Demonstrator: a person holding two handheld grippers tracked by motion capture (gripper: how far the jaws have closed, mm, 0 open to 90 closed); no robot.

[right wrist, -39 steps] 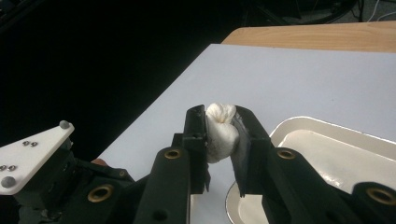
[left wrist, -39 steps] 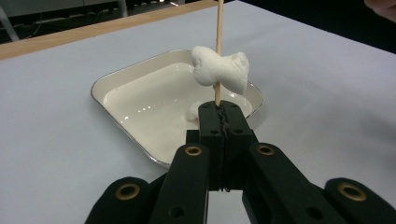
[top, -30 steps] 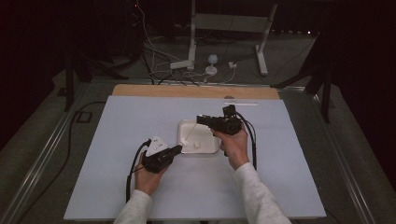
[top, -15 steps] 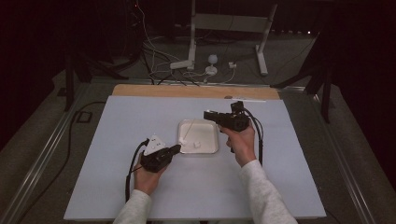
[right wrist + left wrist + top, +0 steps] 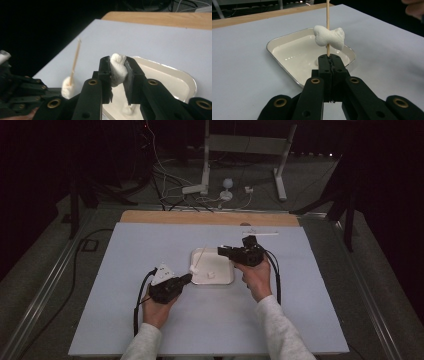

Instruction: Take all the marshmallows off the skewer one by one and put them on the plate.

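the left hand-held gripper [image 5: 329, 58] is clamped on a skewer [image 5: 327, 27] bearing a marshmallow [image 5: 329, 37] over the tray [image 5: 287, 41]; the right hand-held gripper [image 5: 118, 66] squeezes a second marshmallow [image 5: 118, 68] above the tray.

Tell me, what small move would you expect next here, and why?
Probably the right gripper carries its marshmallow over to the free tip of the skewer and pushes it on. The left gripper holds that skewer upright by its lower end with one marshmallow already threaded. The right jaws squeeze a second above the white tray, where another piece lies.
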